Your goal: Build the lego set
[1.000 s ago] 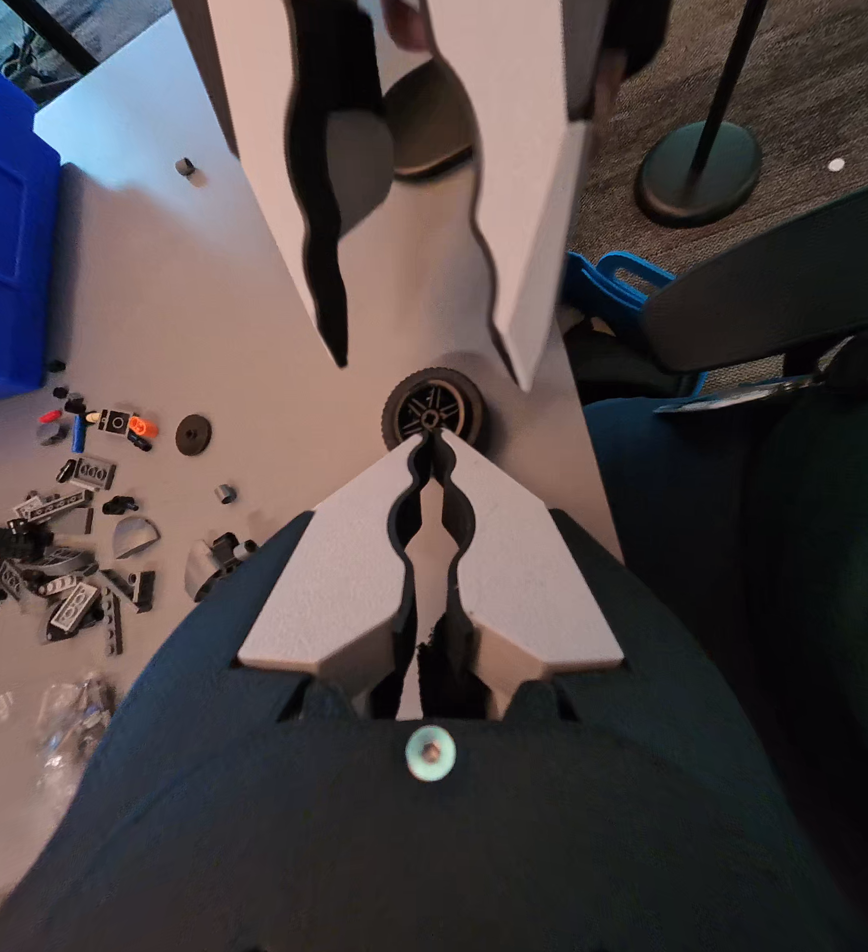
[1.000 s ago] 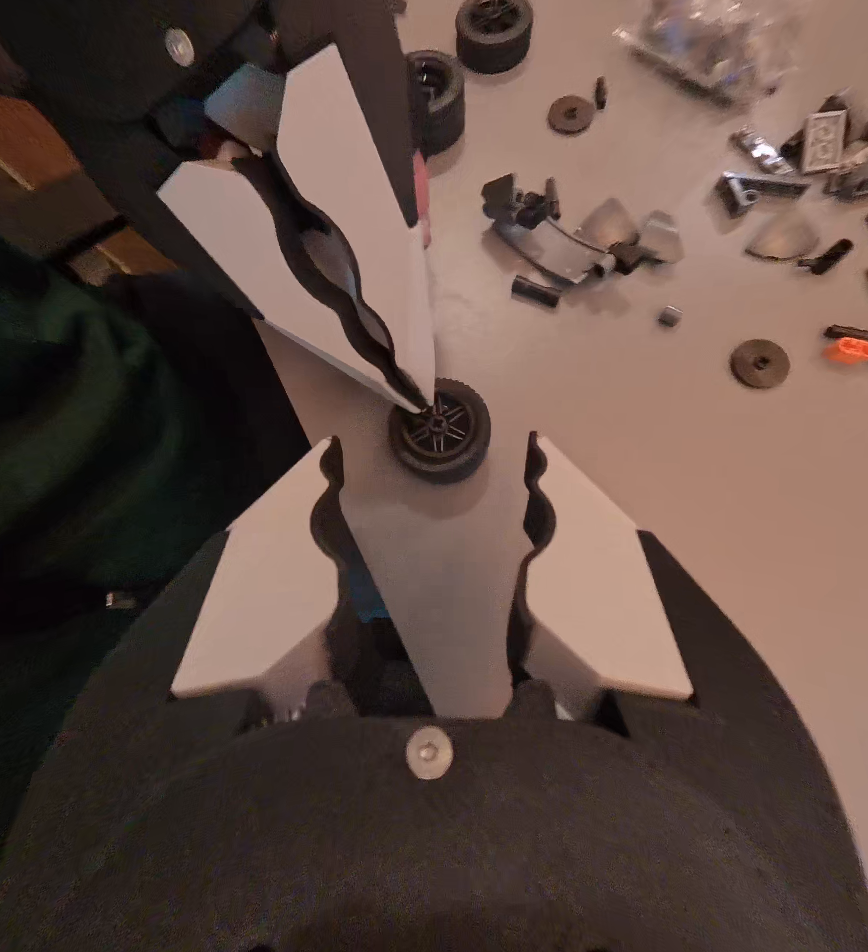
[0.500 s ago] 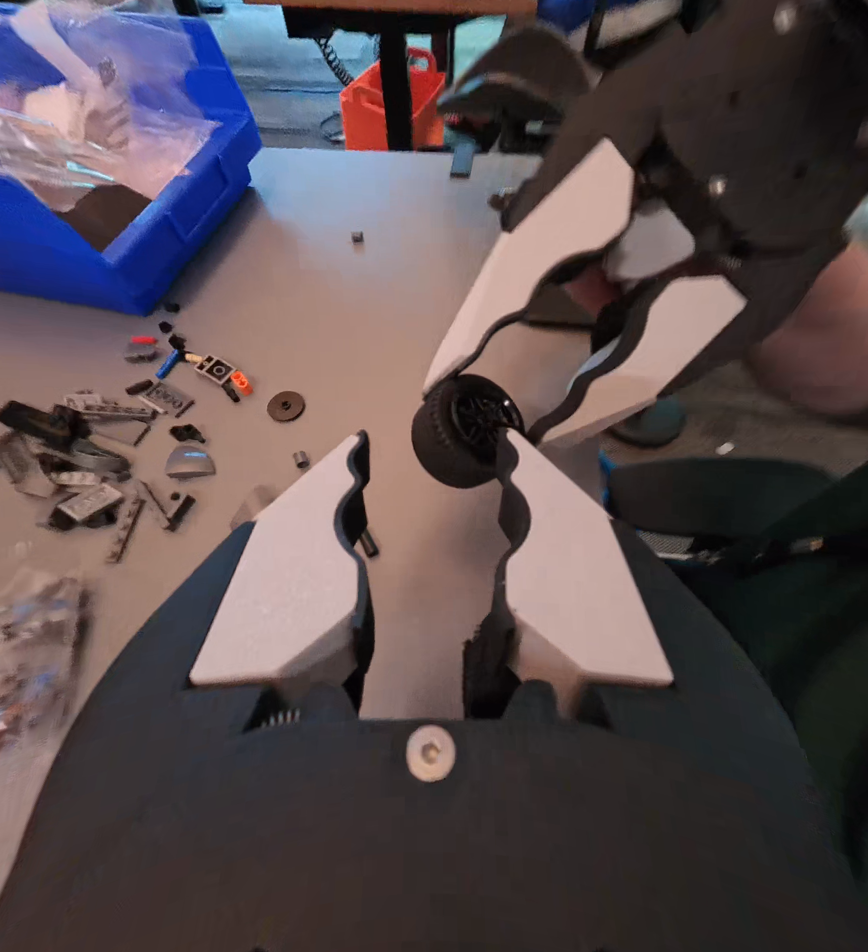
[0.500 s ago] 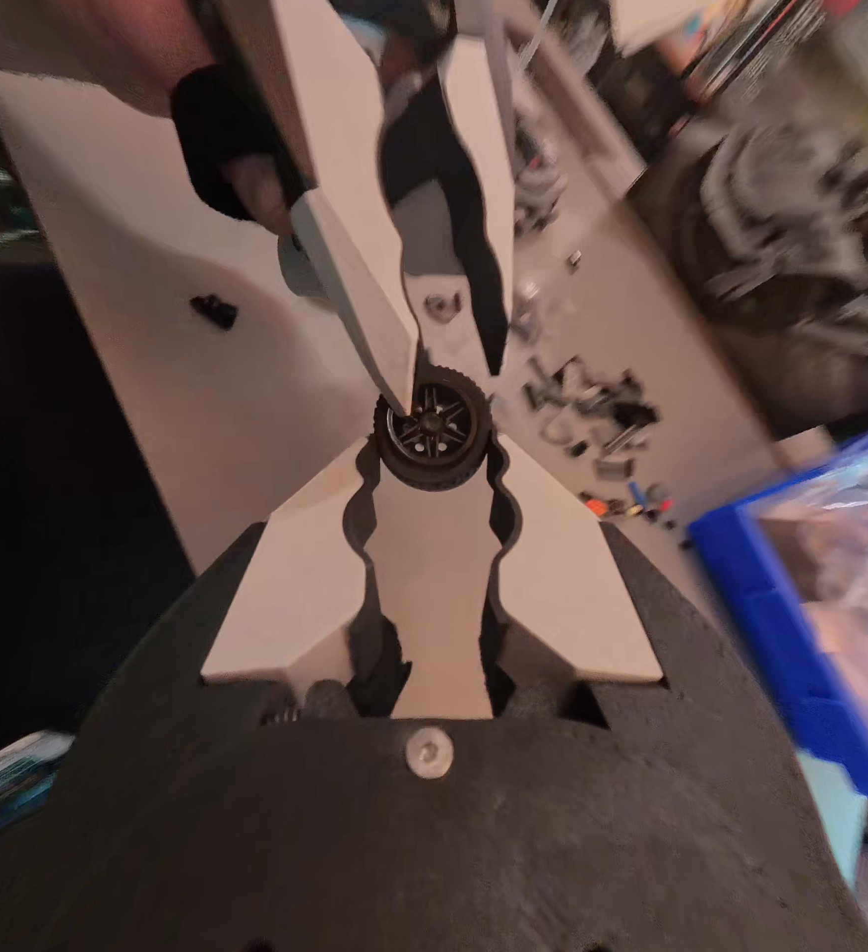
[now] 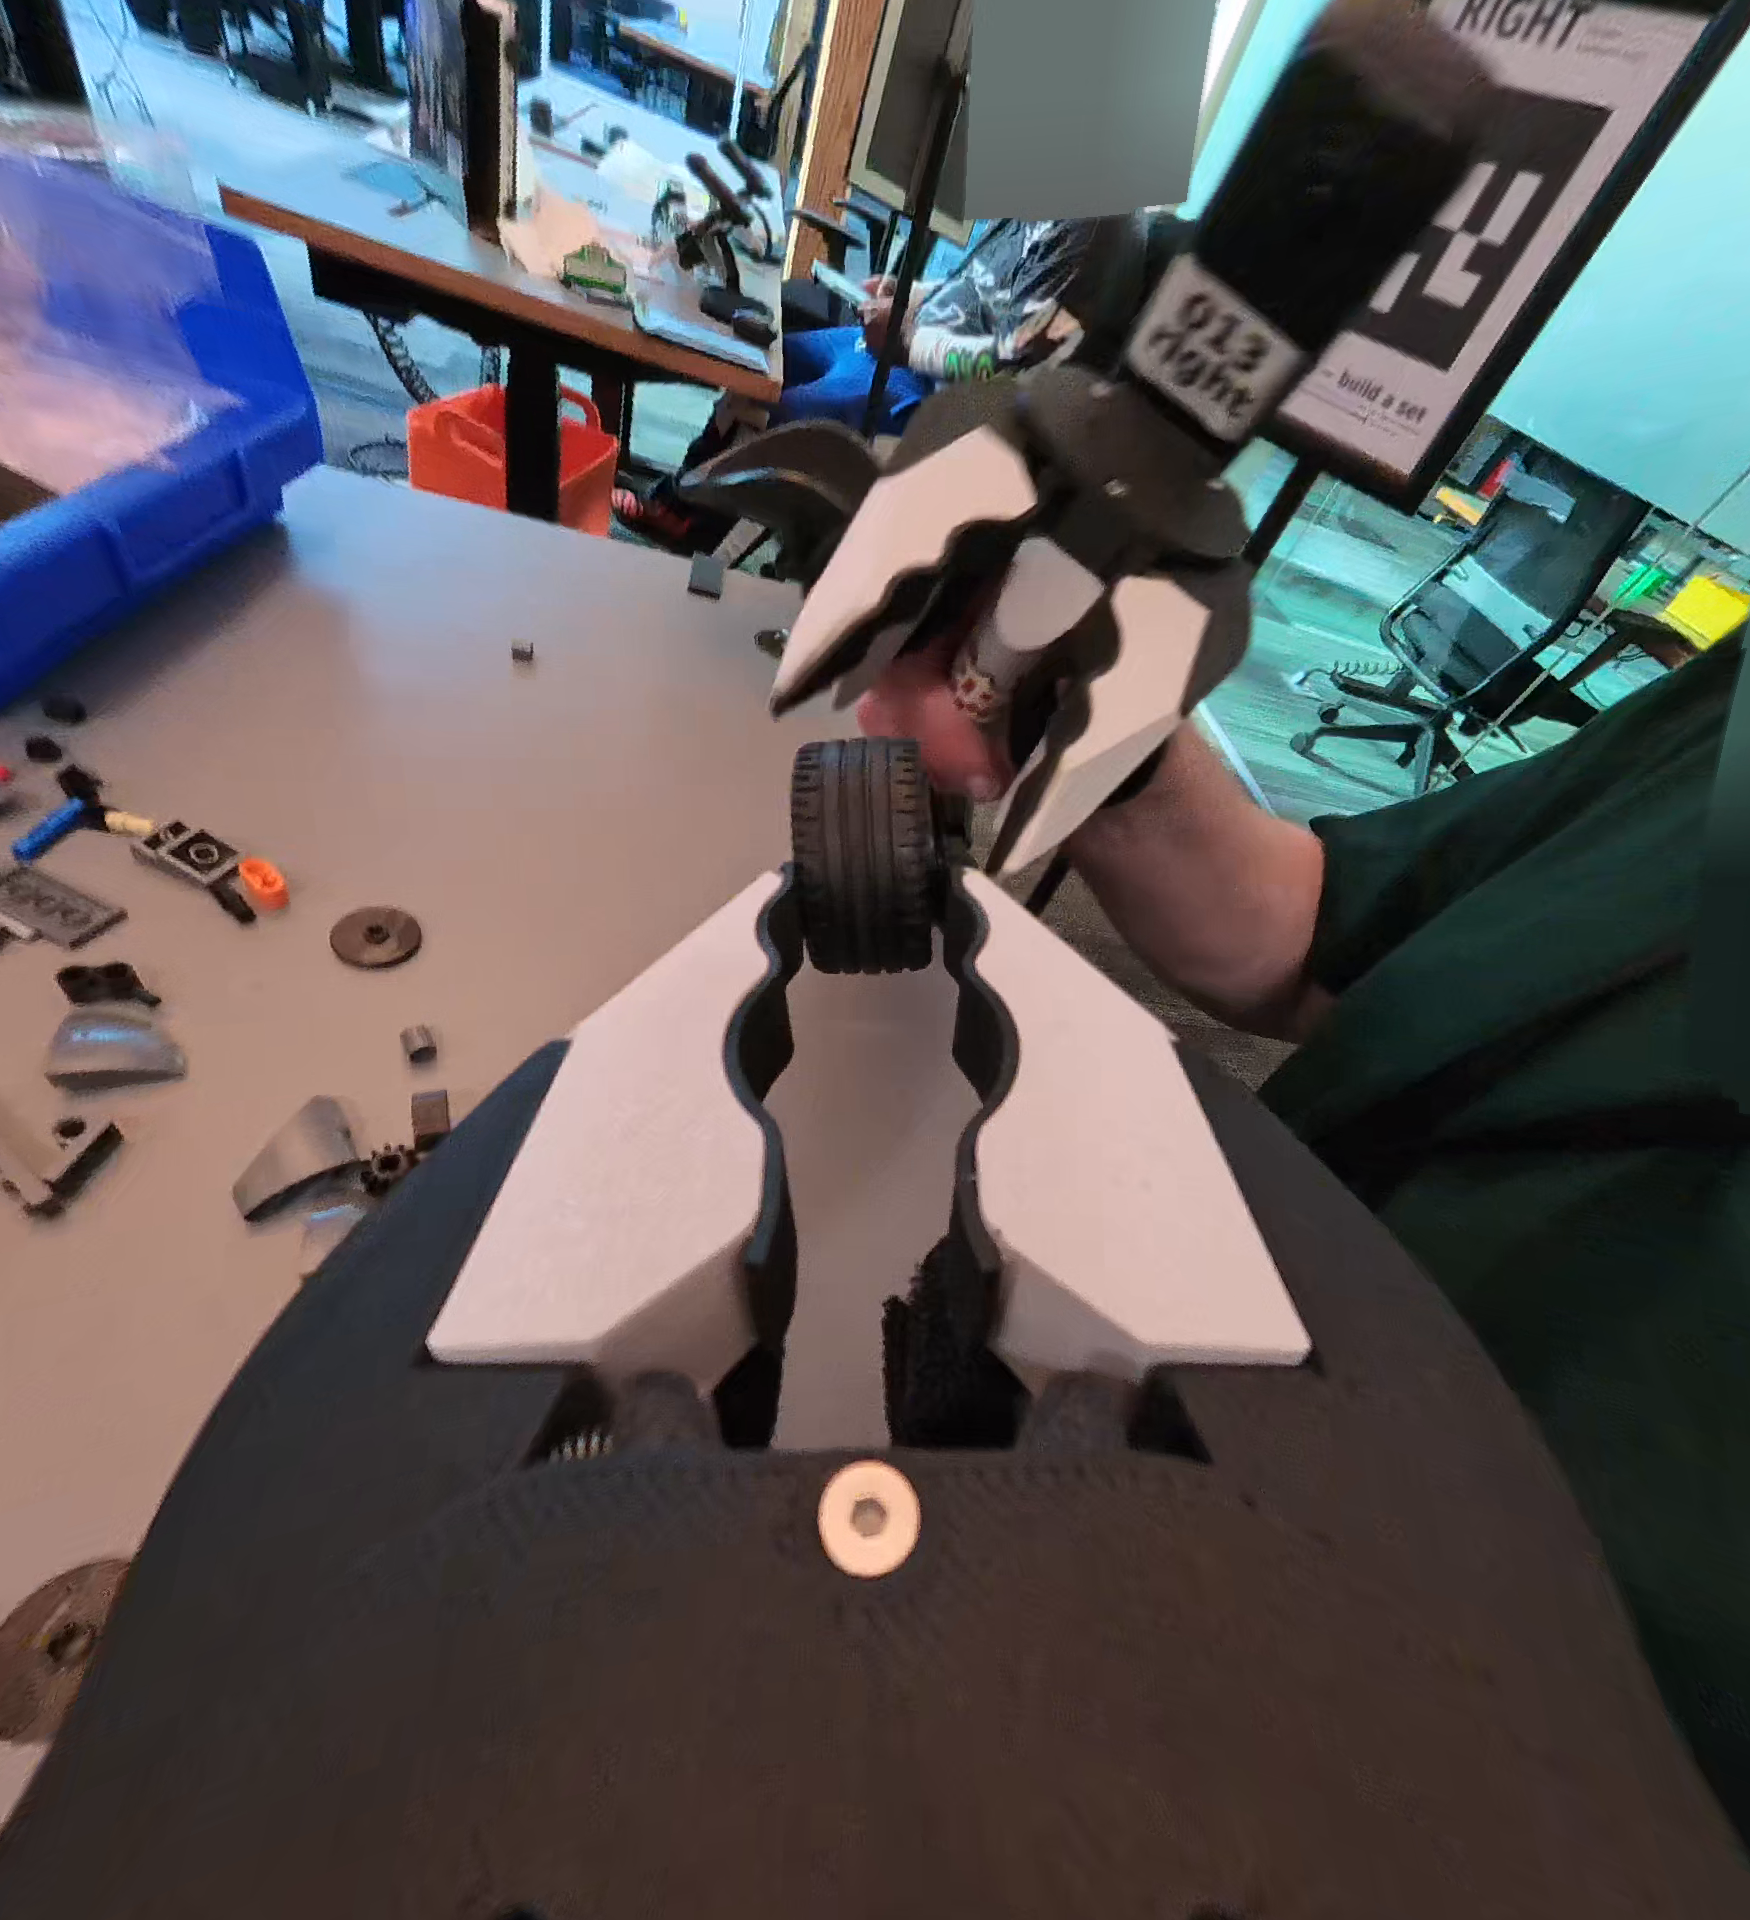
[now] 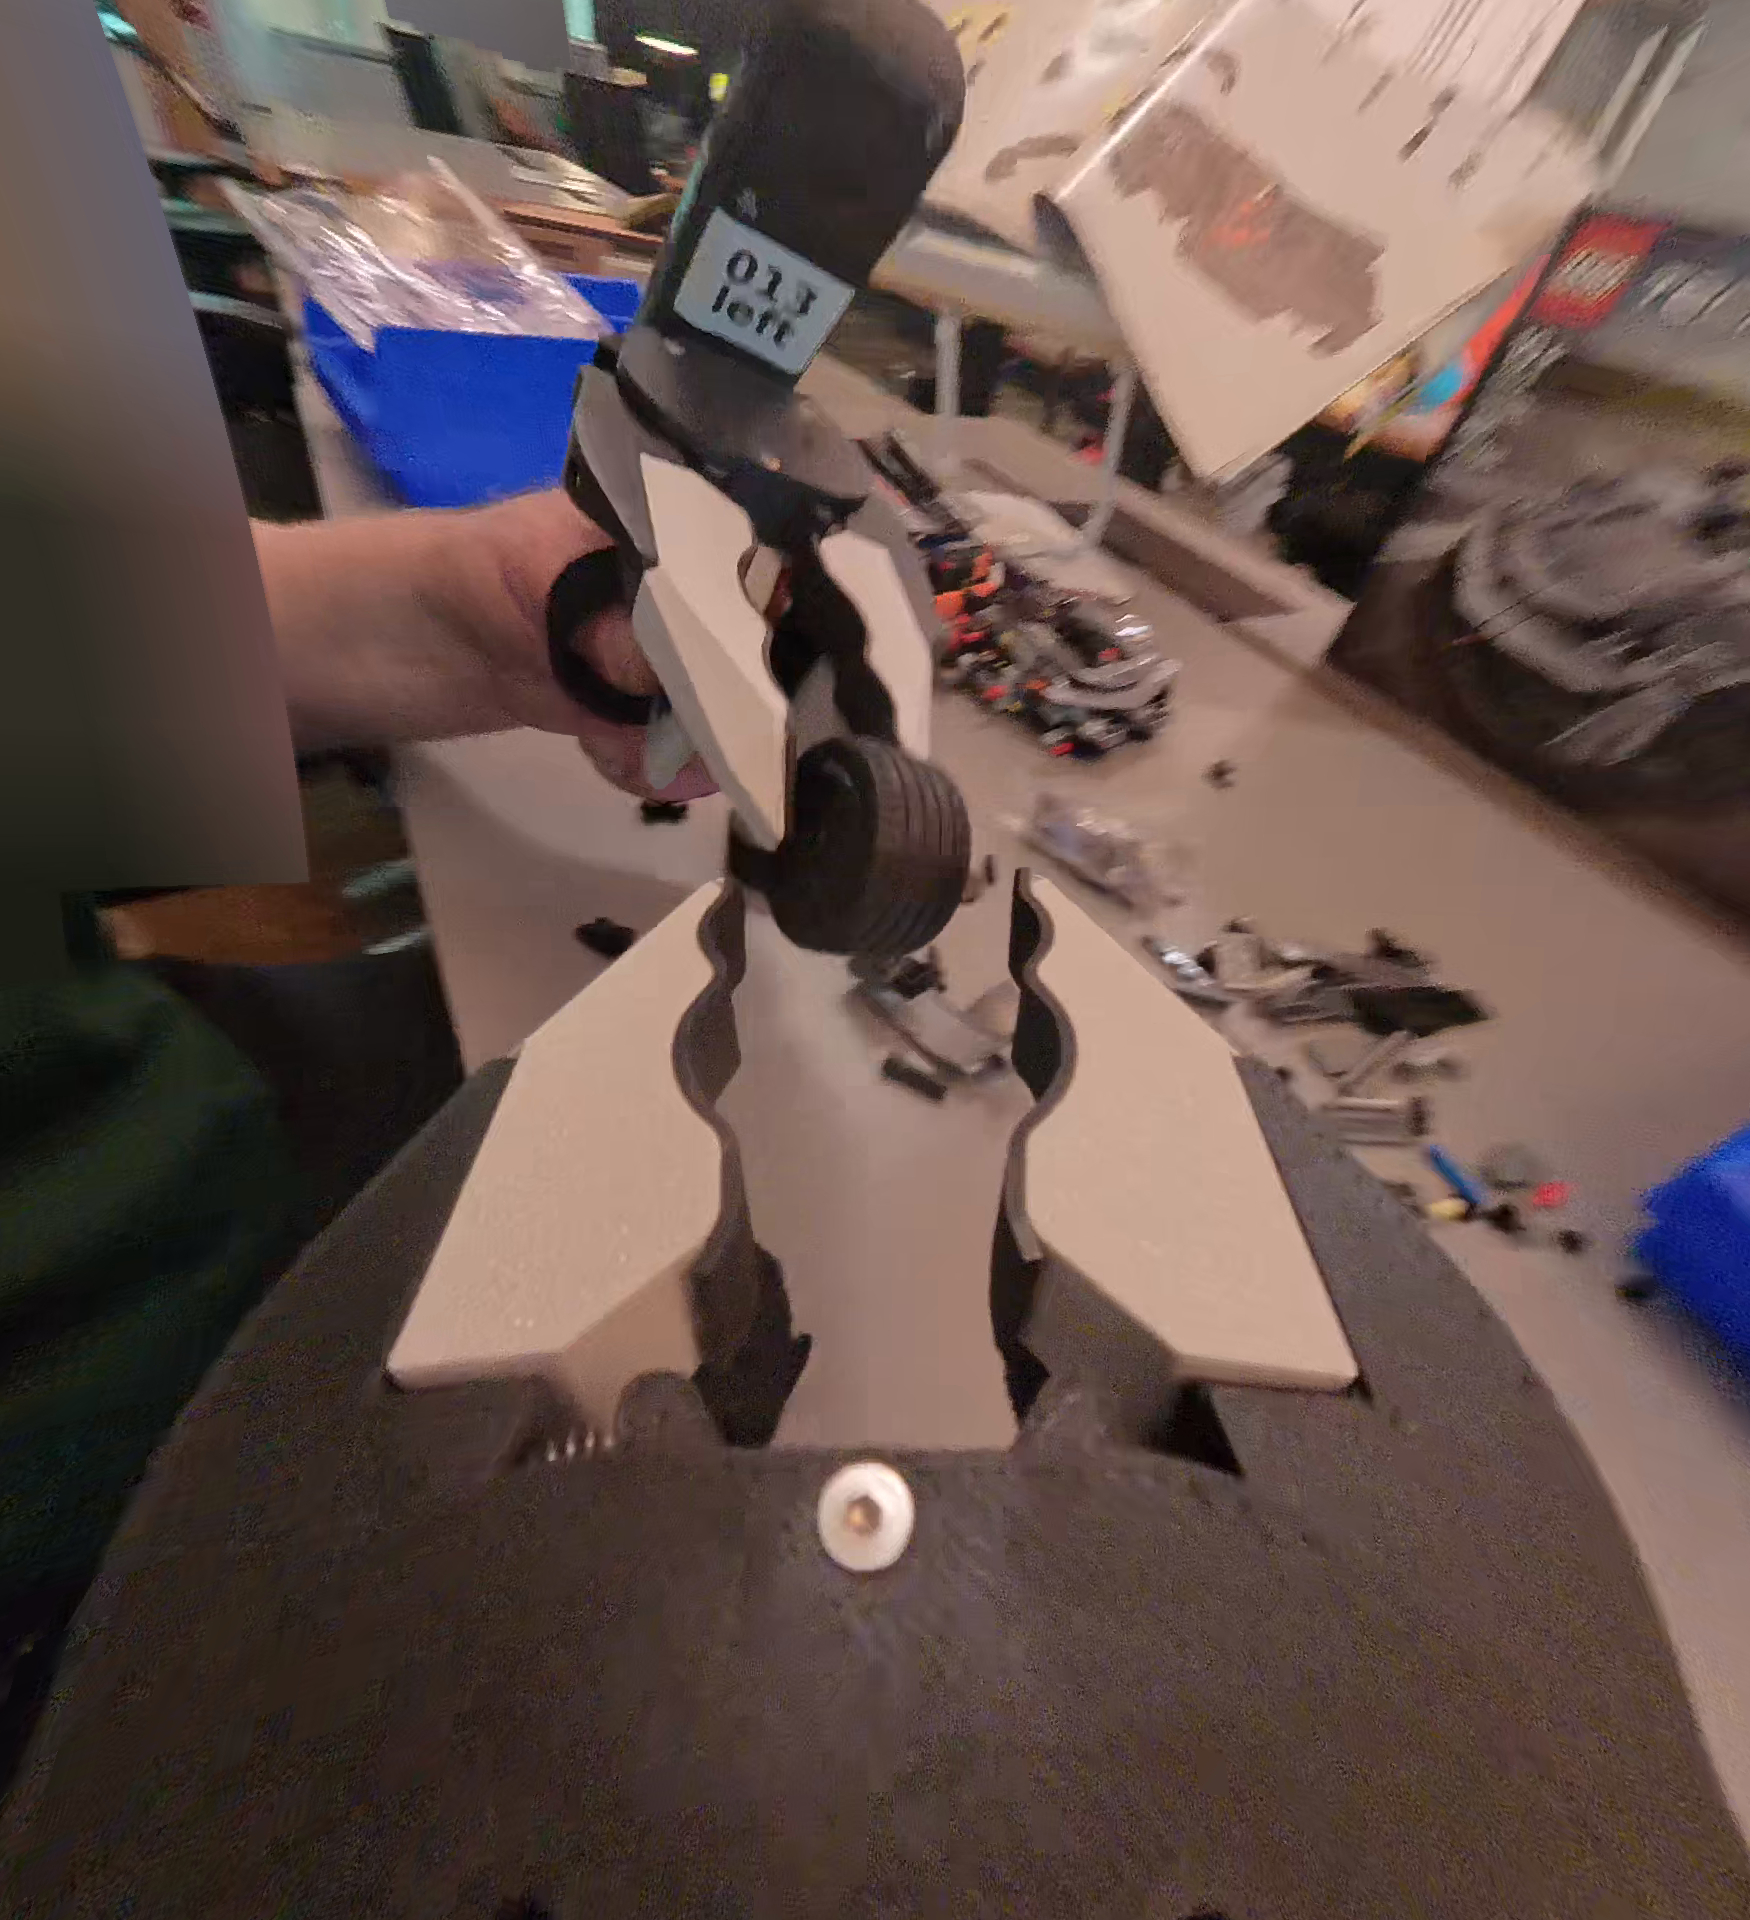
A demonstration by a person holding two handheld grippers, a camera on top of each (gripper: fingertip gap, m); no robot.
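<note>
The left gripper [image 5: 866, 899] clamps a small black ribbed rubber Lego wheel [image 5: 863, 854] at its fingertips above the grey table [image 5: 497, 769], while the right gripper [image 6: 869, 891], jaws spread and apparently empty, hovers just beside the wheel.

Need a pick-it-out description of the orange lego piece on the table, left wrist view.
Start at the blue plastic bin on the grey table's far left. Nearer the camera lies a scatter of mostly grey and black parts. At its right edge, left of a flat black disc, sits the small orange rounded piece, the only orange one there.
</note>
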